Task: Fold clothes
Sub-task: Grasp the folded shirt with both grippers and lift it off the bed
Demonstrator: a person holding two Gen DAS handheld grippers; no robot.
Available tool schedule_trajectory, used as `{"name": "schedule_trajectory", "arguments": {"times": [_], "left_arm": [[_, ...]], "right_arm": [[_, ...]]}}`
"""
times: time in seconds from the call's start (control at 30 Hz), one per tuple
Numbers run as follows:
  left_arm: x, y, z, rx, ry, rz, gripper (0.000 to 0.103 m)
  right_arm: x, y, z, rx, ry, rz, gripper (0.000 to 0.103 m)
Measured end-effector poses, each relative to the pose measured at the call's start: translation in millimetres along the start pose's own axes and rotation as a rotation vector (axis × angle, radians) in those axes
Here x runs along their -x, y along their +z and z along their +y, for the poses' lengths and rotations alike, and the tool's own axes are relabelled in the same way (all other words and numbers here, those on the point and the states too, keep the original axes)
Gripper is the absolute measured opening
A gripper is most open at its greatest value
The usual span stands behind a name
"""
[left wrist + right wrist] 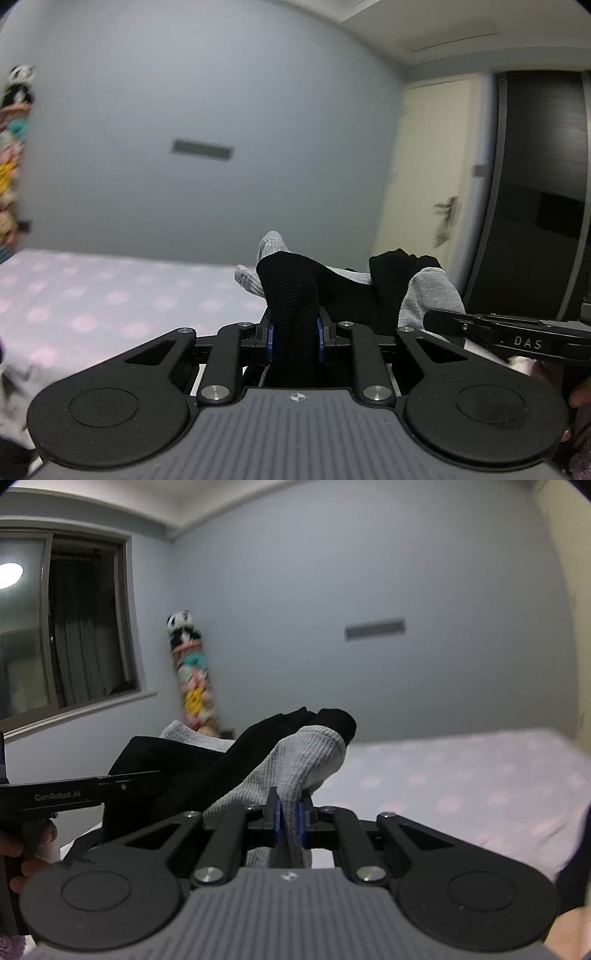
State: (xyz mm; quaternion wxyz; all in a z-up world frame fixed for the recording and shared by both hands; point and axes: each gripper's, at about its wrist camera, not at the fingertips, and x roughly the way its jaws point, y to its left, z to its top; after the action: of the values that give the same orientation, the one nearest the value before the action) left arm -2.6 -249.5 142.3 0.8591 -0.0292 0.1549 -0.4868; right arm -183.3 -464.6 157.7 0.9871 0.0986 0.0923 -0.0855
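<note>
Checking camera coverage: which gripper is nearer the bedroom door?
Left. The left gripper sees the door just to its right, beyond the garment. The right gripper clamps the same garment further from it; the door is outside its view.

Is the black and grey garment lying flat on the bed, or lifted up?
Lifted. The garment is pinched in the left gripper and right gripper, bunched between them above the bed, not spread.

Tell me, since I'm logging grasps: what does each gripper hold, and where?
Both clamp one black-and-grey garment: the left gripper on a black ribbed band, the right gripper on a grey waffle-knit part.
</note>
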Motion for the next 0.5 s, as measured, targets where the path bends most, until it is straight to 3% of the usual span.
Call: {"name": "schedule_trajectory", "arguments": {"times": [0.17, 0.5], "left_arm": [[-2, 9, -76, -0.001, -0.139, -0.04, 0.018], [-12, 17, -223, 0.013, -0.402, -0.092, 0.018]], "right_arm": [[92, 34, -39, 0.03, -0.079, -0.078, 0.01], [261, 63, -118, 0.082, -0.283, -0.086, 0.01]]}}
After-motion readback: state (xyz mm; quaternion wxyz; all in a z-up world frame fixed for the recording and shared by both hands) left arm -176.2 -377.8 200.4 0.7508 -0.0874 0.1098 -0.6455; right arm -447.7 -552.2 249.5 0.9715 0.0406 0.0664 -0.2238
